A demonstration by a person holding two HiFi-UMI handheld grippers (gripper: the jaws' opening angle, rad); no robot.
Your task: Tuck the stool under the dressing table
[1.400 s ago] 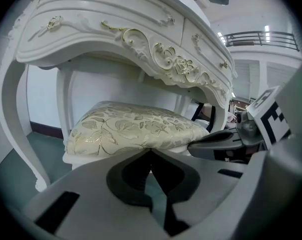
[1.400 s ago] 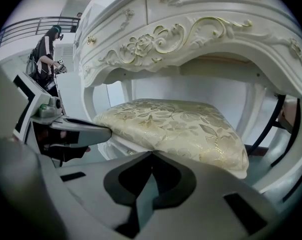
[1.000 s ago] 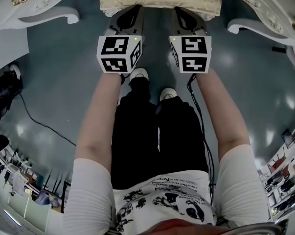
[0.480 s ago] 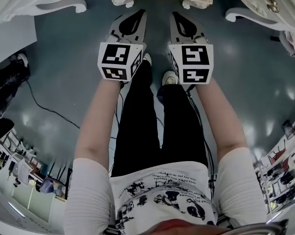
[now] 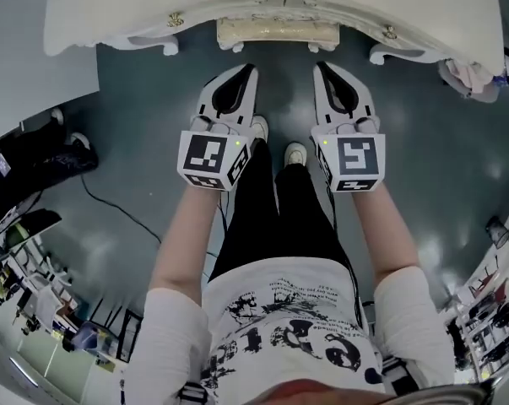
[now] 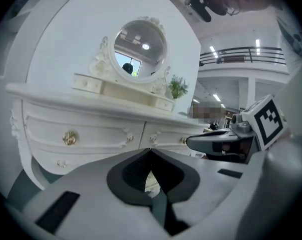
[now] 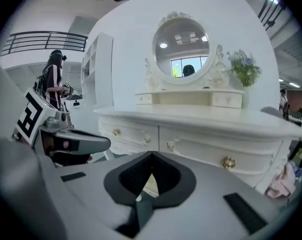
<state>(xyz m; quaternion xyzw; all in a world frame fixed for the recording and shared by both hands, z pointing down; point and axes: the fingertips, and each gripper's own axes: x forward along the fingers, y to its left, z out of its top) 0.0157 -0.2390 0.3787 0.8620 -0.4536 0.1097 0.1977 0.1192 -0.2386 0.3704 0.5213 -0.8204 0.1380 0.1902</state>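
Person's shoes (image 5: 295, 153): white, on the dark floor (image 5: 136, 159), just below and between the two grippers.
Left gripper (image 5: 250, 69): held out ahead of the body; jaws together at the tips, nothing clamped; pointing at the counter.
Right gripper (image 5: 322, 65): beside the left one, level with it and apart from it; jaws likewise together, holding nothing.
Stool (image 5: 277, 34): ahead of both gripper tips, not touching either; roughly centred between them; pushed in under the counter, between its front legs; only the front edge of the cream cushion and two white feet show.
Counter (image 5: 271, 2): the white carved dressing table; its top overhangs the stool; gold knobs (image 5: 175, 19) on the drawers.
Mirror (image 7: 181, 51): round, upright at the back of the counter; a small plant (image 7: 245, 66) just right of it.
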